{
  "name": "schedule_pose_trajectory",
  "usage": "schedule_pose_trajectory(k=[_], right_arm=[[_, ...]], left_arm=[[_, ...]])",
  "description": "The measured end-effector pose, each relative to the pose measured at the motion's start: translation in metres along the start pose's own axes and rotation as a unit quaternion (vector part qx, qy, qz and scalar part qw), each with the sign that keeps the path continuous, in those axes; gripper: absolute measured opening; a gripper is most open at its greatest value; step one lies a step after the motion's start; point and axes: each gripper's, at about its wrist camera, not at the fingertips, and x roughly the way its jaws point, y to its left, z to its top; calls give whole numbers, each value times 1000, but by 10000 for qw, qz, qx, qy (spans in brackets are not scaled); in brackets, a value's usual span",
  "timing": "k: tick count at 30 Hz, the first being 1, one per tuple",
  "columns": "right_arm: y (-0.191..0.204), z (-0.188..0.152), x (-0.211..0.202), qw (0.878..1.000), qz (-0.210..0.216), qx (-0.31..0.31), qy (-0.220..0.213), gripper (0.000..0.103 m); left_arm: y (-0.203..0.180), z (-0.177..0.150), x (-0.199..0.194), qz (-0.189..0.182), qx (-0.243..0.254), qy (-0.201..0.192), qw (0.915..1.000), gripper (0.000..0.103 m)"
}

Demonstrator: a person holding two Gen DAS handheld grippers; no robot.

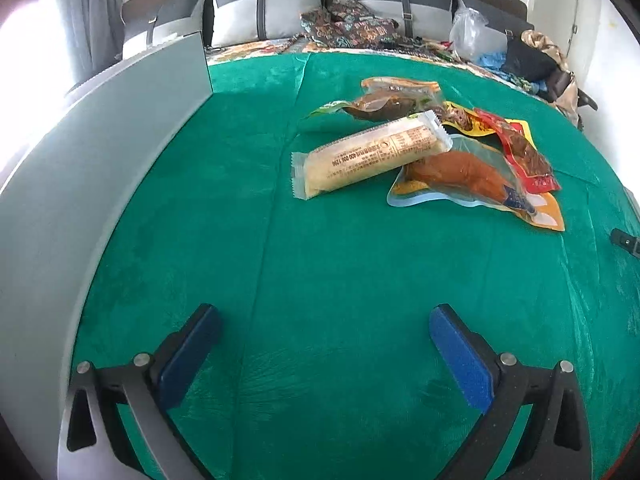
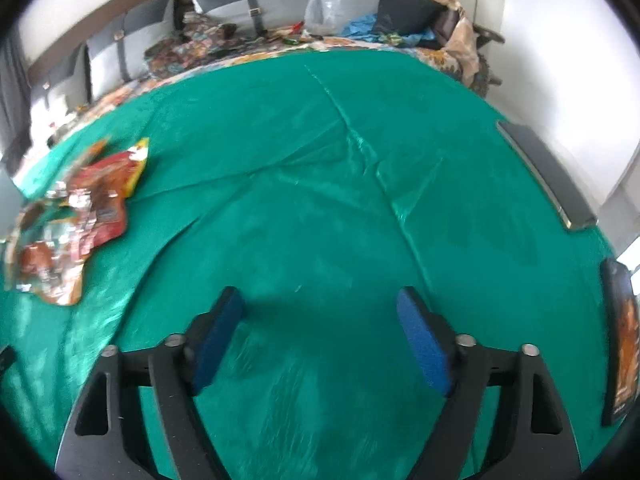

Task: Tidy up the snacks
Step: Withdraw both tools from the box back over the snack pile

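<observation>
with both the left gripper (image 1: 324, 320) and right gripper (image 2: 320, 304) released and empty, overlapping snack packets (image 1: 432, 152) risk a multi-item pinch.

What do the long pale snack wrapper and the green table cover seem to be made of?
The long pale snack wrapper looks like thin matte plastic film: its ends are crimped in a zigzag seal and print shows on it. The green table cover looks like soft cloth, perhaps velvet or plush: it creases in long folds and shines unevenly.
</observation>
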Motion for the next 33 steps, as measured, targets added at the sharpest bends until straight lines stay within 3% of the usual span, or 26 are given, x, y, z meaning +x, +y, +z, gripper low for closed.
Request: schedule_pose_trajectory(k=[3,33], right_arm=[[-1,4,3,10000,76,37,15,93],[0,5,4,10000,75,38,18,93]], left_arm=[[1,-2,-1,5,0,-4,10000,103],[3,-1,-1,3,1,-3,10000,103]])
